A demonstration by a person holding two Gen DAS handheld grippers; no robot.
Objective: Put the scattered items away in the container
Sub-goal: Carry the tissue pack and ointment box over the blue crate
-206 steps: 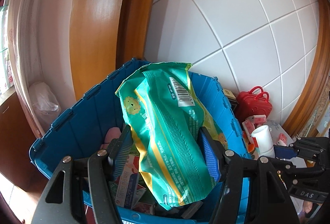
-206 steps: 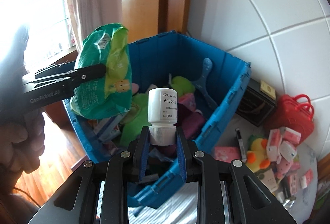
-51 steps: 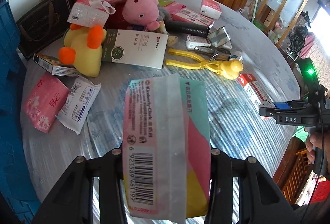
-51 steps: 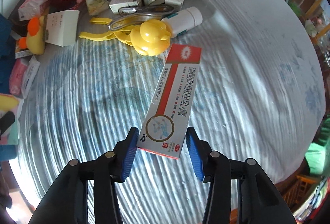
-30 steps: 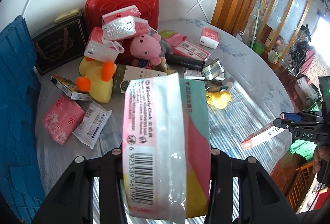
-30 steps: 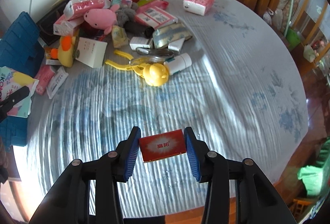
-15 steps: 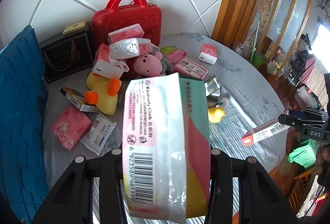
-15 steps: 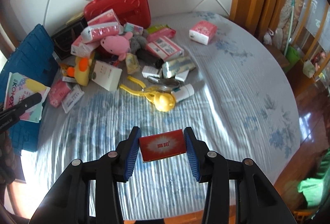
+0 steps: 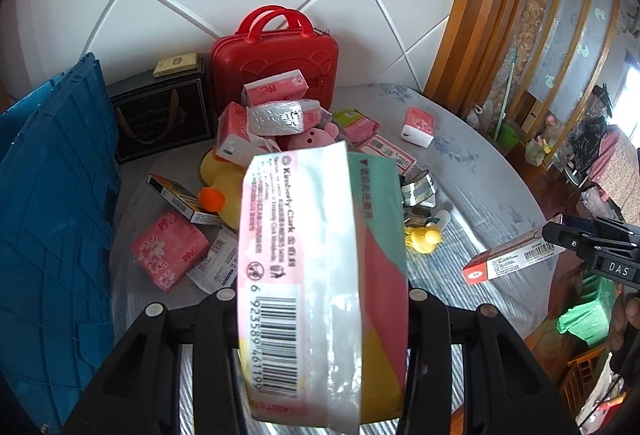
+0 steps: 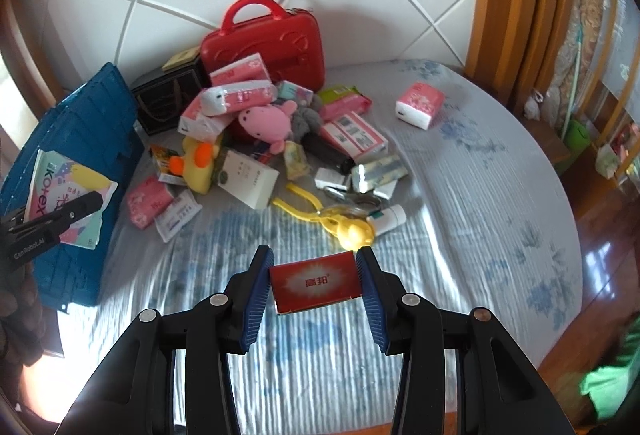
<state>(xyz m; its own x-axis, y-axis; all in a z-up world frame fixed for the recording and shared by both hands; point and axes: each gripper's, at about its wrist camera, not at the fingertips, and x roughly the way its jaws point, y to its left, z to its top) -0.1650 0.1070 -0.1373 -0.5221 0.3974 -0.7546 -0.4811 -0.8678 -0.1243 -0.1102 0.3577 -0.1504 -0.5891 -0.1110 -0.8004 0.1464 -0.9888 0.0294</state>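
Note:
My left gripper (image 9: 320, 299) is shut on a pink, teal and yellow Kotex pack (image 9: 320, 275), held above the table; the pack also shows in the right wrist view (image 10: 66, 199). My right gripper (image 10: 314, 281) is shut on a red ointment box (image 10: 314, 282), held end-on above the table; the box also shows in the left wrist view (image 9: 512, 259). The blue crate (image 9: 48, 203) stands at the table's left edge. Scattered items lie between the crate and the table's middle.
A red case (image 10: 272, 35) and a black gift bag (image 10: 168, 99) stand against the tiled wall. Tissue packs, a pink pig plush (image 10: 266, 123), a yellow duck (image 10: 196, 163), yellow tongs (image 10: 320, 211) and boxes lie on the round grey table (image 10: 480, 195).
Both grippers have lifted and pulled back from the table with their items; the views now take in more of the wall and crate.

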